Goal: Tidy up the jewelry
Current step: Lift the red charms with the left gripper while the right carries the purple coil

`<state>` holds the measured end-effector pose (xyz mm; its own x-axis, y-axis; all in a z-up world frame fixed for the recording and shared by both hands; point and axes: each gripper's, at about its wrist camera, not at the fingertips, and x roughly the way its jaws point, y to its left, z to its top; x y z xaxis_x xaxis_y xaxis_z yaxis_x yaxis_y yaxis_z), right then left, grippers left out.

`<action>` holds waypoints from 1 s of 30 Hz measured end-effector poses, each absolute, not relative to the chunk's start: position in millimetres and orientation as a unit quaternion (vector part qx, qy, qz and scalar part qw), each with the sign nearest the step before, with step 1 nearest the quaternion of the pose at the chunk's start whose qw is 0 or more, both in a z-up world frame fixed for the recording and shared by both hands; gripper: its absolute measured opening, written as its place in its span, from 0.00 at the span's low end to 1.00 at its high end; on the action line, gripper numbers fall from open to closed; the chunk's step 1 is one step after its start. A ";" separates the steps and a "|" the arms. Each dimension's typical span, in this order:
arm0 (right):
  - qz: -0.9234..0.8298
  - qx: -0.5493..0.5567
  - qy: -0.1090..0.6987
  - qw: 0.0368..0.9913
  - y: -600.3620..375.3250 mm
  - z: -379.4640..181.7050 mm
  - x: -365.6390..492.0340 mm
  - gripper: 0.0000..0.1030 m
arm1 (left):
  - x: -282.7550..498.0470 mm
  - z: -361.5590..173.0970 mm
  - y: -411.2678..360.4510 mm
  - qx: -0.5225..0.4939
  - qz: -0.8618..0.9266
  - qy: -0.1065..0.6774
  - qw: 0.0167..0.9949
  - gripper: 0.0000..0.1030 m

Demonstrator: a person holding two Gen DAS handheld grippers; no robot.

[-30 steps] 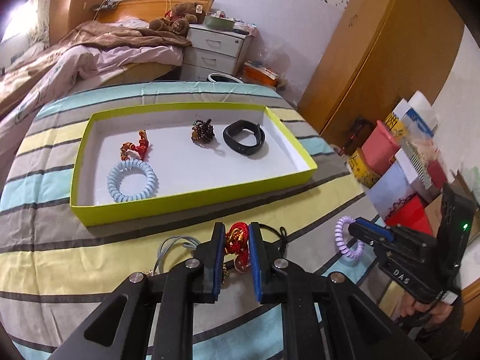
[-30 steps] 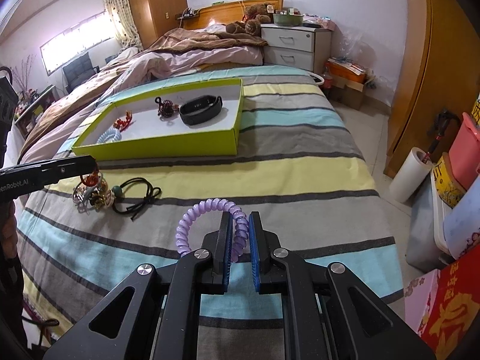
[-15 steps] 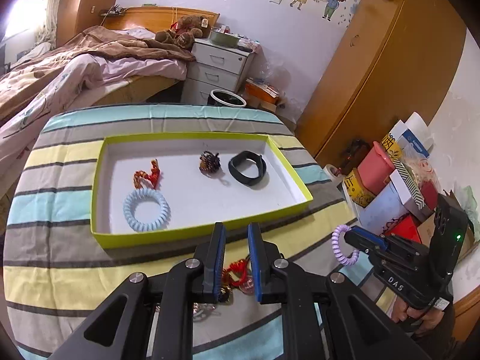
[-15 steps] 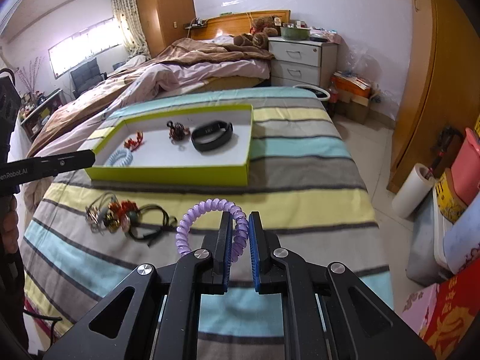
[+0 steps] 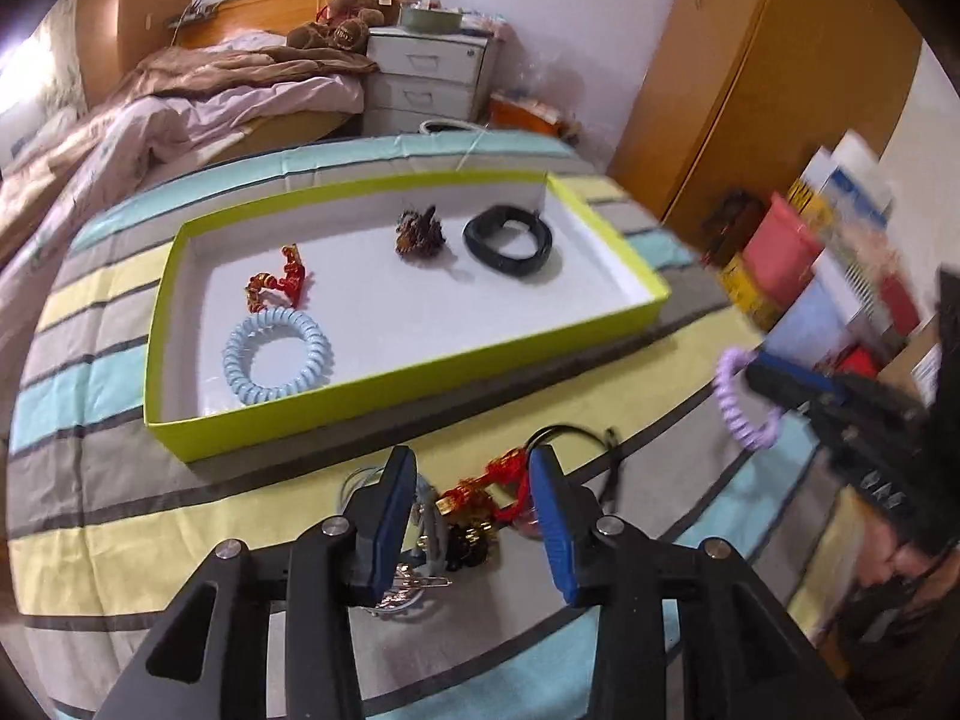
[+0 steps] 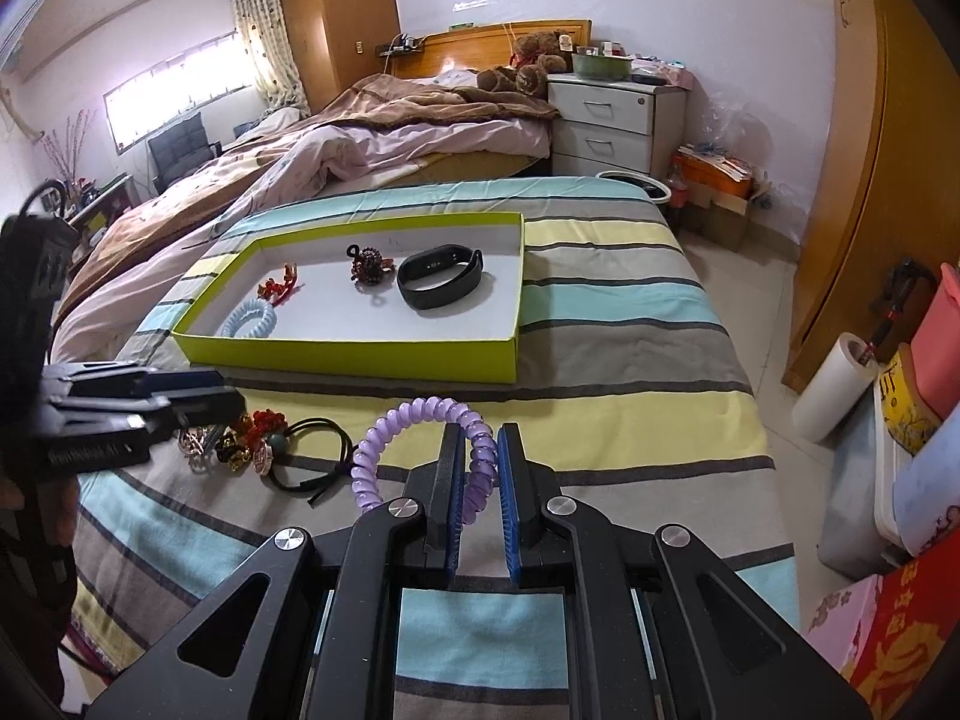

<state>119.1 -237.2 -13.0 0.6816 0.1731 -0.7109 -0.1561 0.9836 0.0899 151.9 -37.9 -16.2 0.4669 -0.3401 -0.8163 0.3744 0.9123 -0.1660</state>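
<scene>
My left gripper [image 5: 471,468] hangs over a jewelry pile [image 5: 474,510] on the striped bedspread. Its jaws are opening, and a red-and-gold ornament [image 5: 480,489] lies loose between them, untouched by the pads. A black hair tie [image 6: 318,450] lies beside the pile [image 6: 252,438]. My right gripper [image 6: 480,450] is shut on a purple spiral hair tie [image 6: 420,420], held above the bedspread; the hair tie [image 5: 747,402] also shows in the left wrist view. The yellow-green tray [image 5: 408,384] holds a light blue spiral tie [image 5: 277,356], a red charm [image 5: 279,285], a dark beaded piece [image 5: 420,231] and a black wristband [image 5: 509,238].
An unmade bed [image 6: 390,138] and a white nightstand [image 6: 612,120] stand beyond the tray. A wooden wardrobe [image 6: 870,150] lines the right wall. Stacked boxes and bins [image 5: 810,252] and a paper roll [image 6: 834,390] crowd the floor to the right.
The left jaws, narrow around the red ornament a second ago, have spread wide over the pile. The right gripper has kept its hold on the purple tie.
</scene>
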 end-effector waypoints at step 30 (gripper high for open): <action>0.097 0.020 0.393 0.914 -234.5 -19.4 117.0 0.11 | 128.9 -27.3 -14.7 0.108 -0.136 0.478 0.861 0.20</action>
